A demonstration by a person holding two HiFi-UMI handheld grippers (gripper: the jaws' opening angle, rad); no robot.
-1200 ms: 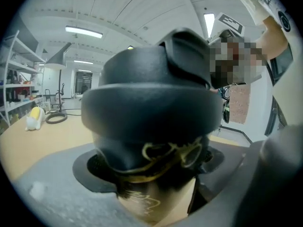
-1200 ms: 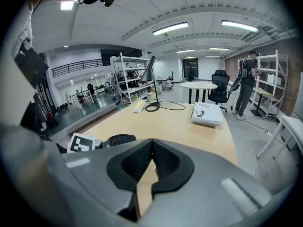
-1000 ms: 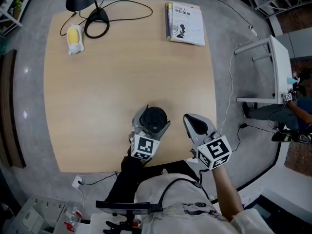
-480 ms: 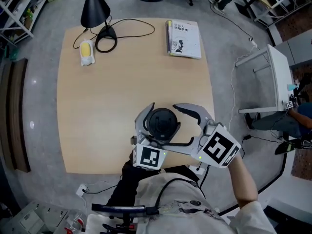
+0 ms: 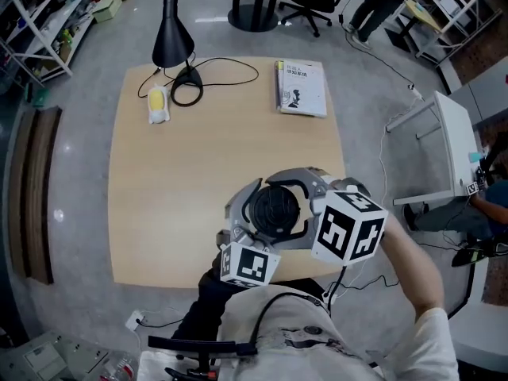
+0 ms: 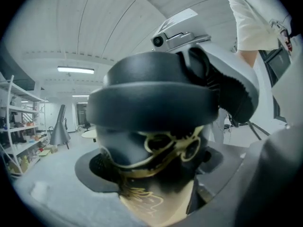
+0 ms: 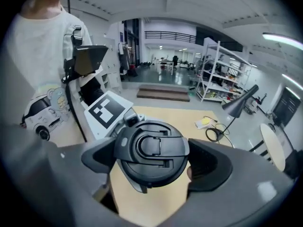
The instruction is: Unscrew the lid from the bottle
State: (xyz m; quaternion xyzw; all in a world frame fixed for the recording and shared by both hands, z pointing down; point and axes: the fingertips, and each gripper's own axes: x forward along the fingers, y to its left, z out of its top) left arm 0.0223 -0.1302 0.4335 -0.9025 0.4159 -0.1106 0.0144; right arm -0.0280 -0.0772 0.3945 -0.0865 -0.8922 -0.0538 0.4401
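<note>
I find the right gripper, shut and off to the right a second ago, now over the lid, its fingers opening either side without pressing; the left gripper clamps the bottle above the table's near edge; unscrewing not begun.

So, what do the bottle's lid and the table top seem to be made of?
The lid looks like black moulded plastic, matt with a soft sheen: crisp moulded ridges and a hinged flap show on top. The table top looks like pale wood or wood-look laminate, smooth and even in colour; which of the two, the pictures cannot tell.
</note>
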